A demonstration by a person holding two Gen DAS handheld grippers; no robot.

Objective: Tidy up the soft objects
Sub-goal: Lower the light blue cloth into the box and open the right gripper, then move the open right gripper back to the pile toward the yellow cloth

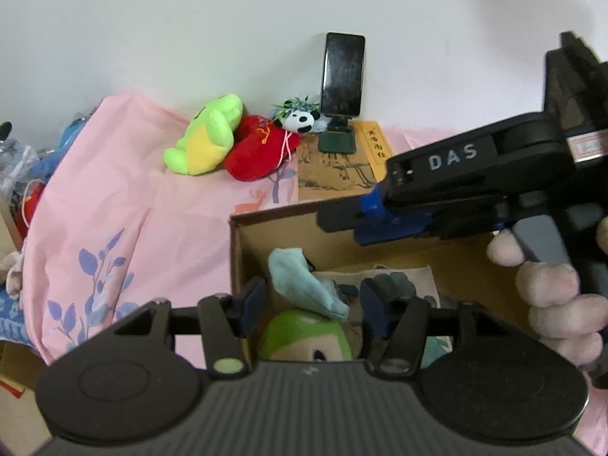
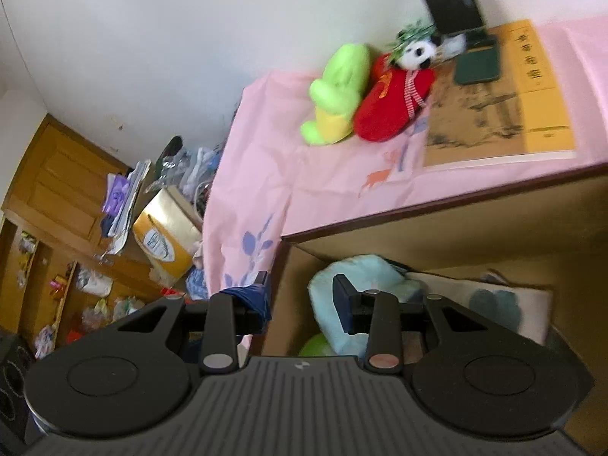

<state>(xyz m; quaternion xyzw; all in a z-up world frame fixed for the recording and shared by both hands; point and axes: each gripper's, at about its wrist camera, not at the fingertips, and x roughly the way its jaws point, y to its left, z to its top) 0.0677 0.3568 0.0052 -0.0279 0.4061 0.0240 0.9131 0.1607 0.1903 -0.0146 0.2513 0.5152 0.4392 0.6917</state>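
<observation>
A cardboard box [image 1: 237, 250] sits on the pink cloth and holds a green-headed plush [image 1: 304, 336], a light blue soft piece [image 1: 304, 285] and a beige pillow [image 2: 505, 304]. My left gripper [image 1: 311, 311] is open and empty over the box. My right gripper [image 2: 302, 300] is open and empty at the box's left rim [image 2: 279, 266]; it also shows in the left wrist view [image 1: 342, 216]. A green-yellow plush [image 1: 207, 135], a red plush [image 1: 258, 152] and a small panda [image 1: 302, 119] lie by the wall.
A phone on a stand [image 1: 342, 76] and a yellow book [image 1: 342, 163] sit behind the box. The pink cloth [image 1: 133, 209] drops off at the left. Clutter, a yellow carton [image 2: 165, 235] and wooden furniture [image 2: 57, 190] lie beyond that edge.
</observation>
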